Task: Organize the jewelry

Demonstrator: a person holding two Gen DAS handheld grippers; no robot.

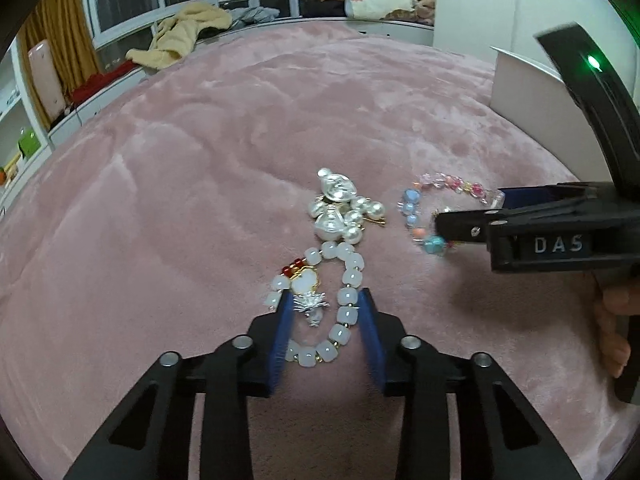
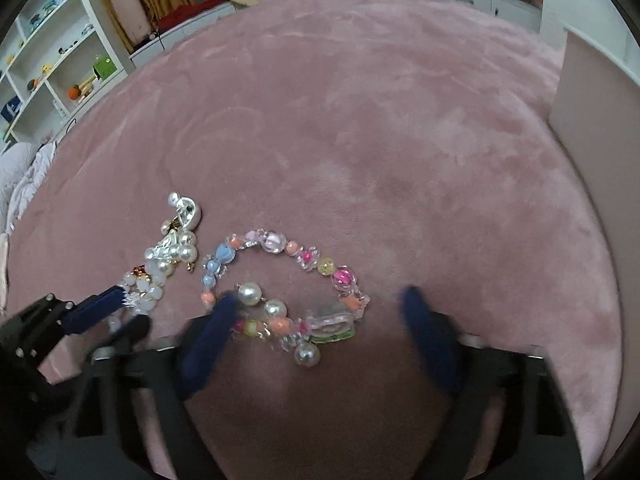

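Observation:
A white-bead bracelet (image 1: 349,276) with a heart pendant and red beads lies on the pink plush cover (image 1: 200,160). My left gripper (image 1: 326,312) stands open over it. Its blue pads flank the pendant and the loop's near half, and the left pad covers part of the loop. A colourful candy-bead bracelet (image 2: 280,245) with pearls lies between the blurred open fingers of my right gripper (image 2: 318,298). In the left wrist view the right gripper (image 1: 468,208) reaches in from the right over that bracelet (image 1: 410,206). A heap of pearl and silver pieces (image 1: 340,208) lies between the two bracelets.
A pale box (image 1: 520,80) stands at the right edge of the cover and shows as a pink wall (image 2: 592,120) in the right wrist view. White shelves (image 2: 48,60) with small items stand far left. A yellow blanket (image 1: 180,36) lies on the window bench.

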